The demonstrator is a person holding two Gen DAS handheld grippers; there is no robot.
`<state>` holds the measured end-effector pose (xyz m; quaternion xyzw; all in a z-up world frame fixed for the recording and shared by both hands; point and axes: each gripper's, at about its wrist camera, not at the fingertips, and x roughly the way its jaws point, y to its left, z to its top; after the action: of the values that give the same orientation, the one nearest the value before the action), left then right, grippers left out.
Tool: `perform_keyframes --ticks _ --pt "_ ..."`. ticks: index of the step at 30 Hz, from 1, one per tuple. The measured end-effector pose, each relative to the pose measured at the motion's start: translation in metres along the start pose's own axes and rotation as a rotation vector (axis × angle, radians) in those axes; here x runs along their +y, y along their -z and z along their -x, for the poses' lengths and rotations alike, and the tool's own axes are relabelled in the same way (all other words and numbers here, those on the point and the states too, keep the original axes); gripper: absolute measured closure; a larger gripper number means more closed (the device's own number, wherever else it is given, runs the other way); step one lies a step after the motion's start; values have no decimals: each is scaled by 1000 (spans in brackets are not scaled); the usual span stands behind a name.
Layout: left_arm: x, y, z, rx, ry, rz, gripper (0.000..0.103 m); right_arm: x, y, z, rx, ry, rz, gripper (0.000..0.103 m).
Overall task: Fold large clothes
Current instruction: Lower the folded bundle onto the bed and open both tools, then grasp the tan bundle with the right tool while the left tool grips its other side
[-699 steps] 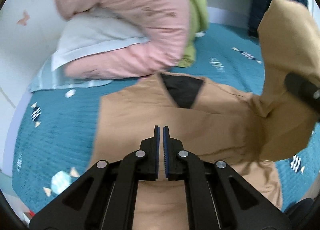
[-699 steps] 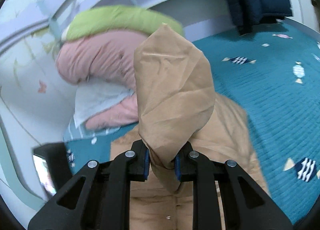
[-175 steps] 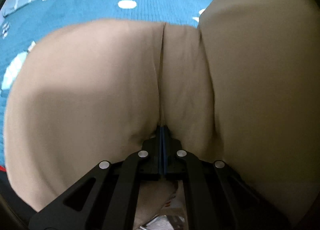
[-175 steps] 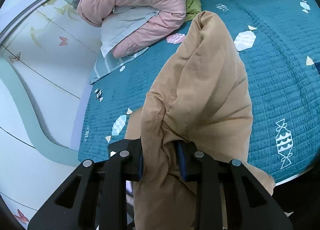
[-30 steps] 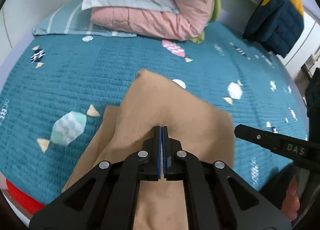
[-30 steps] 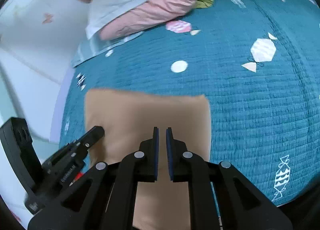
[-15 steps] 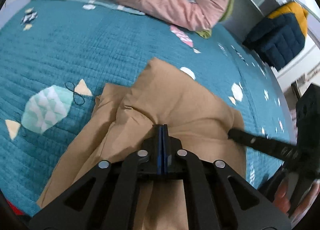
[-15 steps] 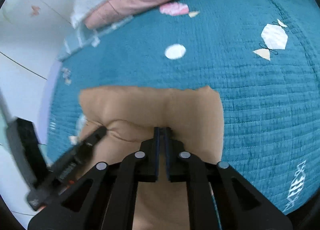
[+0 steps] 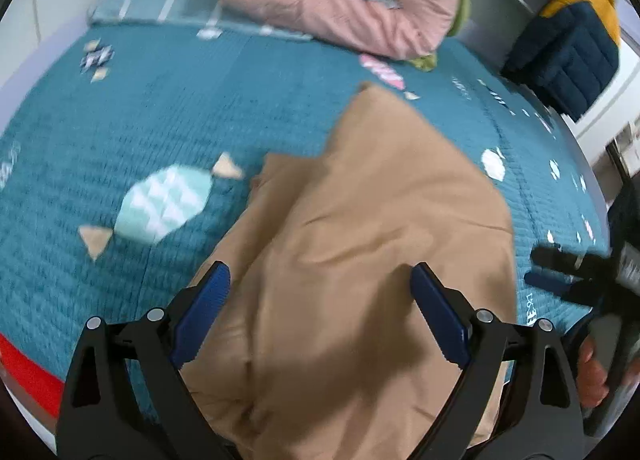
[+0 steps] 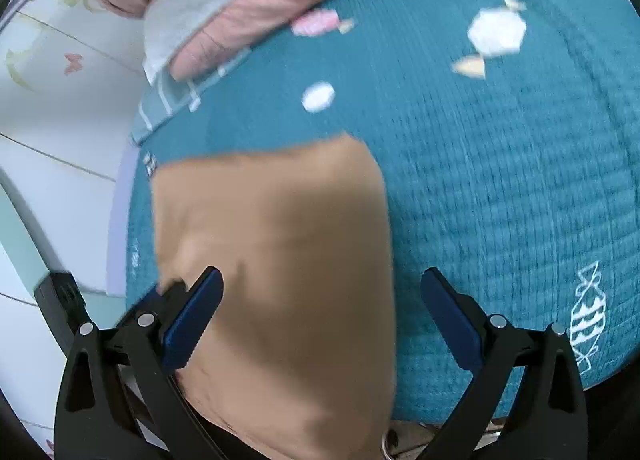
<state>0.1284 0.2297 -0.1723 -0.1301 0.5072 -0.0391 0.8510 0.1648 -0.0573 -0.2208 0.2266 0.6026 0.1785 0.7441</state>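
Observation:
A tan garment point(image 9: 372, 244) lies folded on the teal bedspread point(image 9: 160, 112), its near end hanging over the bed's front edge. My left gripper point(image 9: 320, 280) hovers over it, its jaws opening wide, blue pads point(image 9: 200, 312) clear of the cloth. In the right wrist view the same tan garment point(image 10: 276, 244) lies as a rough rectangle. My right gripper point(image 10: 322, 284) is above its near part, jaws opening wide, nothing pressed between them. The right gripper's fingers point(image 9: 560, 260) show at the right edge of the left wrist view, with a hand point(image 9: 592, 372) below.
Pink and green bedding with a grey pillow point(image 9: 352, 0) is piled at the head of the bed. A navy and yellow jacket point(image 9: 572, 48) hangs at the far right. A white wall point(image 10: 52, 140) runs along the bed's left side. The red bed edge point(image 9: 28, 376) is near.
Both grippers went from shut to wide open and sank closer to the tan garment. The cloth that was pinched lies loose on the bed.

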Motion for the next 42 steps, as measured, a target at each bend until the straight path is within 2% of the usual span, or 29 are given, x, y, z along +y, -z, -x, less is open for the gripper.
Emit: perform_keyframes --ticks 2,3,6,10,12,15,16,18,19,20,21,24,26,30,34,38,42 --pt "15 1 -2 33 31 45 8 -8 5 -11 39 3 -12 7" --pt "23 2 -6 61 63 86 6 -13 7 -16 49 -24 -27 7" --pt "40 6 -17 133 131 156 6 -23 11 -29 101 -141 -76 7" --pt "49 7 -31 186 226 209 5 -28 15 -52 188 -294 -133 7" --pt "50 7 -35 195 269 229 5 -33 18 -59 178 -310 -170 6" --pt "52 9 -39 211 393 265 5 -38 20 -62 146 -360 -205 6" --pt "51 9 -41 218 412 264 6 -40 20 -63 143 -373 -216 6" --pt "45 9 -42 219 404 240 7 -42 20 -60 138 -376 -210 6" --pt "40 9 -41 211 389 222 8 -40 21 -58 123 -374 -192 7" --pt "34 9 -39 201 369 206 19 -37 21 -55 104 -370 -178 11" --pt "30 8 -37 191 359 195 33 -34 23 -52 83 -361 -163 22" --pt "18 9 -23 123 334 150 62 -26 22 -41 55 -342 -126 42" --pt "11 7 -15 82 339 128 65 -23 21 -36 48 -355 -128 48" --pt "13 6 -3 15 401 173 68 -18 16 -30 41 -399 -143 57" --pt "11 4 17 -54 437 190 68 -1 10 -12 8 -446 -112 60" --pt "10 4 36 -108 467 214 68 20 9 10 -33 -444 -41 62" --pt "11 8 58 -157 465 226 68 49 17 33 -69 -450 53 63"
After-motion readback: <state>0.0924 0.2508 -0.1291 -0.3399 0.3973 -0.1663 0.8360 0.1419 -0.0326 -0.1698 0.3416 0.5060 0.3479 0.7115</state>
